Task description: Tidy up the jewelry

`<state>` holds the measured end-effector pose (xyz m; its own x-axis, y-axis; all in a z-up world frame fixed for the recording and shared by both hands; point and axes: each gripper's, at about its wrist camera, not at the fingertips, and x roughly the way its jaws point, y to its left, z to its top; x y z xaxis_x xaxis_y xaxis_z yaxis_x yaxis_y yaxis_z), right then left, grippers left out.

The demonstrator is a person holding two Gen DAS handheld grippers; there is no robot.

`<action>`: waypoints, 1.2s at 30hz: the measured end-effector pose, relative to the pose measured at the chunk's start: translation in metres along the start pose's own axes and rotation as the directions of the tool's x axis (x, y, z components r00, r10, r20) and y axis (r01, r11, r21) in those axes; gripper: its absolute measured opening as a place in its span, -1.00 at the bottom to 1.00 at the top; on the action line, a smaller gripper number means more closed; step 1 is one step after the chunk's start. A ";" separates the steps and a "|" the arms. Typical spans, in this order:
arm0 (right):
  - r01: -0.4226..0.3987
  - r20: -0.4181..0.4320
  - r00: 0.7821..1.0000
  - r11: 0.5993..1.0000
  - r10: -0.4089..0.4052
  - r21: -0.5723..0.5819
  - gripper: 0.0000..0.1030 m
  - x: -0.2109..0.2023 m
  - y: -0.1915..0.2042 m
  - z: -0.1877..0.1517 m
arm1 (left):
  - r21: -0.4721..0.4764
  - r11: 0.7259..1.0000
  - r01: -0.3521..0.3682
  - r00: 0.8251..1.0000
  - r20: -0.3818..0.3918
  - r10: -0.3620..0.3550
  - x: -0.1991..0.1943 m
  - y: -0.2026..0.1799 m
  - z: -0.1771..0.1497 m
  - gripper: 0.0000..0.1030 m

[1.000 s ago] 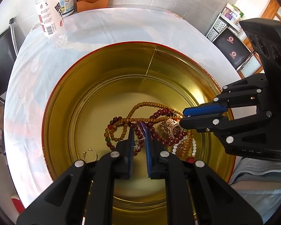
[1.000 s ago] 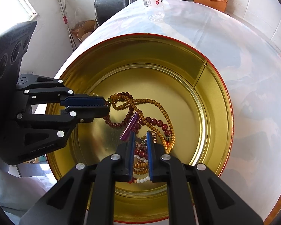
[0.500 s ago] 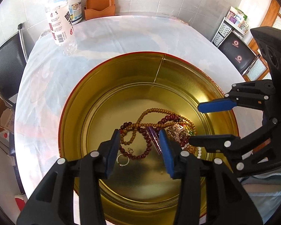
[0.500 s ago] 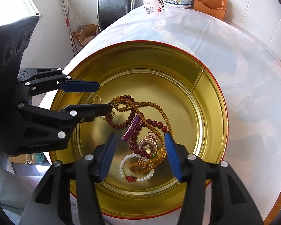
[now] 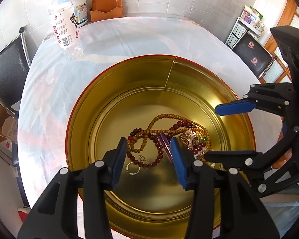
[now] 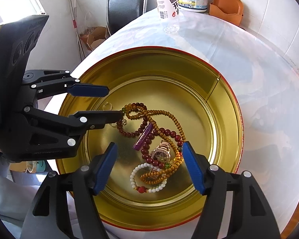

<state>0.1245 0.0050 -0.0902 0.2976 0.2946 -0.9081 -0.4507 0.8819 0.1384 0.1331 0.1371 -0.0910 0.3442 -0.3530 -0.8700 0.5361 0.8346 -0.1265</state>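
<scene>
A round gold tin with a red rim (image 5: 117, 91) (image 6: 225, 107) holds a tangle of jewelry. In it lie a brown wooden bead strand (image 5: 165, 116), dark red beads (image 5: 159, 151), a purple piece (image 5: 165, 145), a silver ring (image 5: 133, 168), a gold watch (image 6: 162, 151) and a white bead bracelet (image 6: 137, 169). My left gripper (image 5: 148, 141) (image 6: 114, 102) hangs open over the pile's left end, pads touching nothing. Over the watch, my right gripper (image 6: 149, 145) (image 5: 211, 131) has its jaws opening, and the pads are off the jewelry.
The tin sits on a round table with a pale cloth (image 5: 129, 39). At the far edge stand a water bottle (image 5: 65, 25), a white tub (image 5: 80, 10) and an orange holder (image 5: 106, 6). Black chairs (image 5: 6, 63) (image 5: 253, 57) flank the table.
Both grippers have gone from shut over the pile to open. The jewelry now lies loose on the tin's floor, and the watch and white bracelet have come into view.
</scene>
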 end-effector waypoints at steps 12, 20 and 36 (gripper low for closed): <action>-0.003 0.000 1.000 1.000 0.003 0.000 0.34 -0.001 0.000 -0.001 | -0.012 1.000 -0.013 1.000 0.005 0.013 -0.004 0.005 -0.002 -0.06; -0.006 -0.008 1.000 1.000 0.006 -0.002 0.36 0.001 0.001 0.000 | -0.022 1.000 -0.021 1.000 0.005 0.022 -0.004 0.009 -0.001 -0.01; -0.011 -0.041 0.999 1.000 0.011 0.009 0.69 0.007 -0.002 -0.002 | -0.018 0.999 -0.037 0.999 -0.009 0.036 -0.003 0.008 0.000 0.34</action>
<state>0.1258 0.0049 -0.0971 0.2575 0.2893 -0.9220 -0.4467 0.8817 0.1519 0.1362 0.1455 -0.0894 0.3563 -0.3184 -0.8785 0.5091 0.8545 -0.1032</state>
